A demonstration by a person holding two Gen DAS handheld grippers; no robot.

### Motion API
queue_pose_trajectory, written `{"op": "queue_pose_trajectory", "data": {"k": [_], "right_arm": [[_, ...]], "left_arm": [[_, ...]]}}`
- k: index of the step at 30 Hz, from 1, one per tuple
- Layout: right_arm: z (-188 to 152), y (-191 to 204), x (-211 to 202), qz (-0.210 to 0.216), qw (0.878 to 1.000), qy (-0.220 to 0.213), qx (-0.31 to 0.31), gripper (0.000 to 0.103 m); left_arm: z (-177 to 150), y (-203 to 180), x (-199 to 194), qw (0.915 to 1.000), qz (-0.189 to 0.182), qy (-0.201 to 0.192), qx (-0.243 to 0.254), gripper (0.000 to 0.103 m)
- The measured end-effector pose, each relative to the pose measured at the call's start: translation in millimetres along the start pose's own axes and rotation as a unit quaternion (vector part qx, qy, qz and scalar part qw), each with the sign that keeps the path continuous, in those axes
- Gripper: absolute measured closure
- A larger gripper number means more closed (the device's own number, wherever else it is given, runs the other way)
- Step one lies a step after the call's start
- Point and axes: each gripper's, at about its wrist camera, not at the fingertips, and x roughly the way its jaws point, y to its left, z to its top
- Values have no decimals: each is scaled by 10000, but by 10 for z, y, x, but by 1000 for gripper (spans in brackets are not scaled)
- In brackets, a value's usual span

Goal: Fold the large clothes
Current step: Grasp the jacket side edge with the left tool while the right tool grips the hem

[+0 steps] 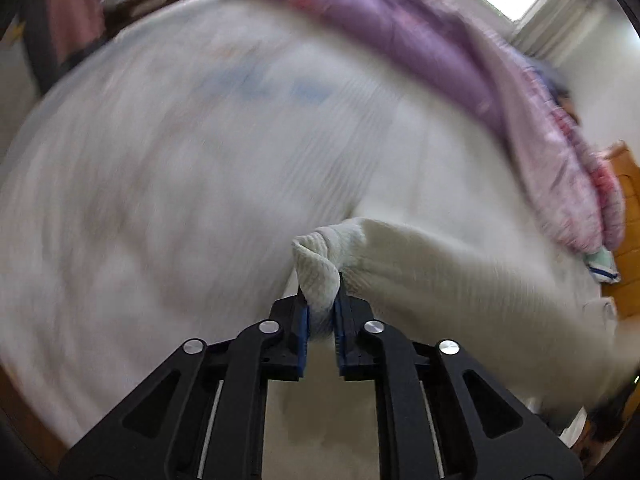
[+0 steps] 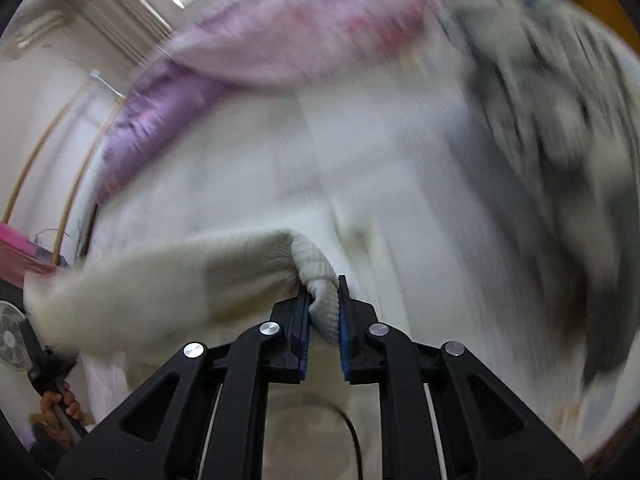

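Left gripper (image 1: 320, 300): clamped on white knit garment (image 1: 420, 276) edge.
Right gripper (image 2: 323, 300): clamped on same garment.
Purple quilt (image 1: 400, 32): one o'clock.

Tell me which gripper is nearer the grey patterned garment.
Right. The grey patterned garment lies just beyond the right gripper; the left gripper, holding the white knit garment, doesn't show it.
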Motion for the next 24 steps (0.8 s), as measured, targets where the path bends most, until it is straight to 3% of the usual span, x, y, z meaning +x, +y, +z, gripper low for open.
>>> {"op": "queue_pose_trajectory", "data": {"k": [2,5,6,7,9,11,14,16,24], "right_arm": [[-270,-166,133,-328,9982,415,270,86],[-503,-301,210,-102,9956,653,666,84],[-531,-301,195,-11,9950,646,767,77],[-538,-305,168,32,9942,634,868,63],[-540,-339,99,-12,9921,638,1084,38],[-570,-441,17,151,9872,651,1451,37],[-680,-656,-51,831,9680,637,2280,37],[-754,-729,-154,895,9608,467,2581,37],[-1119,-662,-621,464,9758,-196,2130,37]], "left_arm": [[-315,162,64,9991,193,264,-263,81],[-666,357,52,9948,261,407,-891,74],[-702,397,42,9935,243,388,-1047,68],[-769,454,14,9914,224,340,-1244,55],[-870,525,-106,9869,96,117,-1609,53],[-909,525,-172,9842,-114,15,-1764,43],[-871,484,-143,9814,-341,-7,-1887,42],[-850,483,-87,9787,-487,56,-1994,40],[-703,324,255,9881,-708,436,-1294,40]]}}
